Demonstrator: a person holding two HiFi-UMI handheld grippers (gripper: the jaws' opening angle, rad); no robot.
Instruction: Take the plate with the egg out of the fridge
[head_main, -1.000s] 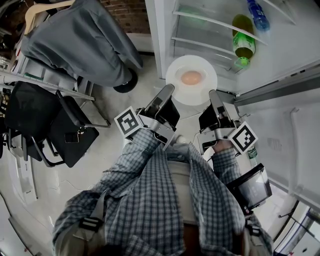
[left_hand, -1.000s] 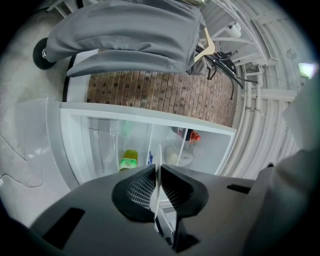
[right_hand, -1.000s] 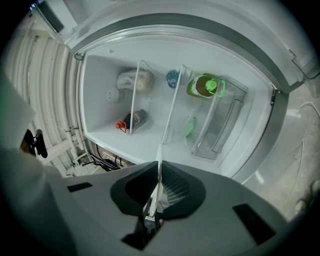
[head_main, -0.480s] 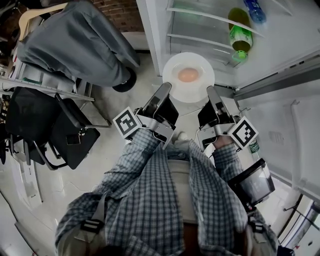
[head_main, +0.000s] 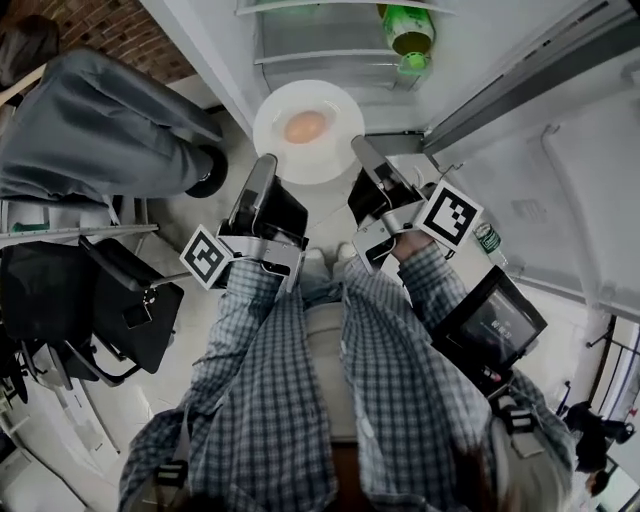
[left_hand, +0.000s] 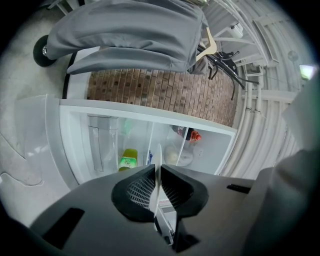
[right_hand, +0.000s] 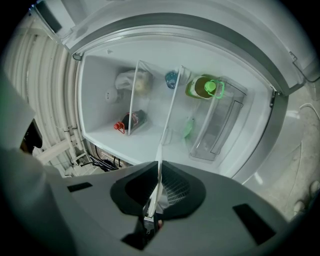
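Observation:
A white plate (head_main: 308, 130) with a brown egg (head_main: 305, 126) on it hangs in front of the open fridge (head_main: 320, 40), held level between both grippers. My left gripper (head_main: 266, 165) is shut on the plate's left rim, and my right gripper (head_main: 362, 150) is shut on its right rim. In the left gripper view the plate (left_hand: 157, 180) shows edge-on as a thin white line between the jaws of the left gripper (left_hand: 156, 187). The right gripper view shows the same thin rim (right_hand: 157, 187) pinched in the right gripper (right_hand: 156, 192).
Inside the fridge stand a green bottle (head_main: 408, 30), a red-capped dark bottle (right_hand: 131, 120) and a clear drawer (right_hand: 215, 125). The fridge door (head_main: 540, 130) stands open at the right. A grey garment (head_main: 95, 125) lies over a chair (head_main: 110, 290) at the left.
The plate with the egg has come out away from the fridge shelves, carried by both grippers. The head view has swung, so the fridge now sits higher in the frame.

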